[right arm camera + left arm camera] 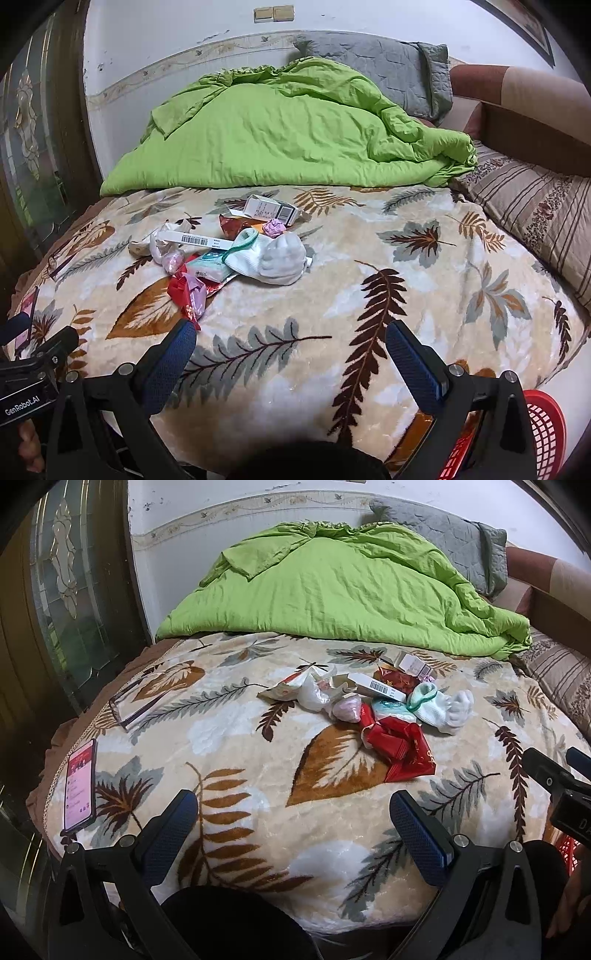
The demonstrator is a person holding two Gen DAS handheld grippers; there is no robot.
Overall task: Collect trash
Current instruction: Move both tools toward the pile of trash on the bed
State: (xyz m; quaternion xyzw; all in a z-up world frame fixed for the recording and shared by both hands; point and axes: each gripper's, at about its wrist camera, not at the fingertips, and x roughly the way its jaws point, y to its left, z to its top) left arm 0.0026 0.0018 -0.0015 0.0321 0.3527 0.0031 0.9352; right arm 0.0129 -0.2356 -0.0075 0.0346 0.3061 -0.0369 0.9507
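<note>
A bed covered by a cream leaf-print blanket (229, 760) fills both views. A small heap of trash (369, 705) lies in the centre of the left wrist view and left of centre in the right wrist view. The heap holds a crumpled red wrapper (402, 749), a long white carton with a barcode (376, 686), a white plastic bag (314, 694), a wipes packet (208, 267) and a pink paper ball (274, 227). A white sock (273, 258) lies touching the heap.

The left hand-held gripper (293, 834) sits at the bottom of its frame, fingers spread wide and holding nothing. The right hand-held gripper (290, 354) is likewise spread wide and holding nothing, low in its frame, its left finger just beside the wrapper's tip.

The pieces look light and thin. The wrapper and bag will likely crumple and slip, so a pinch on a raised fold seems best. The carton is stiffer and suits a grip across its narrow sides.

A red basket (546, 435) is cut off at the lower right of the right wrist view. A phone (79, 786) lies at lower left of the left wrist view. What is under the heap is hidden, and the print on the packets is unreadable.
</note>
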